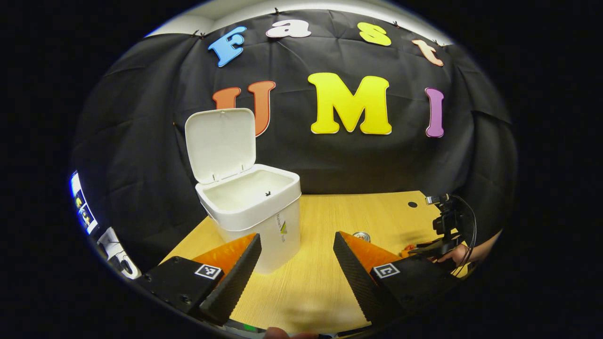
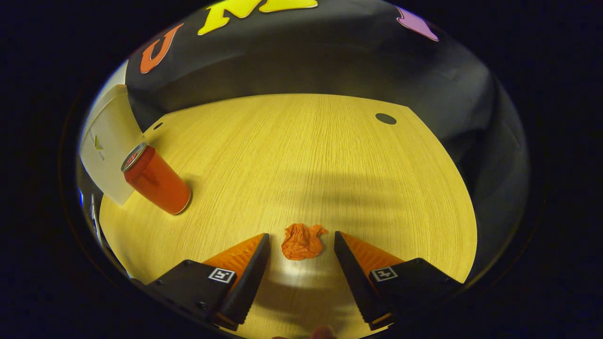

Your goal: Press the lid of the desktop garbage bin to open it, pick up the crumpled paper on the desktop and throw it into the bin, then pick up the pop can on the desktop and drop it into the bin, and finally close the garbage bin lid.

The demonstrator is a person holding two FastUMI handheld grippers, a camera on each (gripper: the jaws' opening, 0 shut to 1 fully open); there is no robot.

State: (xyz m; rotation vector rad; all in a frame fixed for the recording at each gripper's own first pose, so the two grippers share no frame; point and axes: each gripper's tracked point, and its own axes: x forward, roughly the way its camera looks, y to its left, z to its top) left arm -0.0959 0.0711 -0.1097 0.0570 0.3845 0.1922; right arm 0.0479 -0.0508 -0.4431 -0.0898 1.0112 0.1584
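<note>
The white desktop bin [image 1: 256, 221] stands on the wooden table with its lid [image 1: 220, 143] tipped up and back, the inside showing. My left gripper [image 1: 297, 242] is open just in front of the bin, nothing between its fingers. Behind its right finger the top of the pop can [image 1: 361, 236] peeks out. In the right gripper view, the crumpled orange paper [image 2: 302, 242] lies on the table between the tips of my open right gripper [image 2: 301, 242], untouched. The red pop can [image 2: 156, 180] stands upright to the left, beside the bin's wall [image 2: 107, 141].
The wooden table [image 2: 306, 155] has a dark round hole [image 2: 386, 118] near its far right corner. In the left gripper view, a hand [image 1: 454, 254] holds the other gripper with its camera [image 1: 445, 221] at the right edge. Black cloth wall stands behind the table.
</note>
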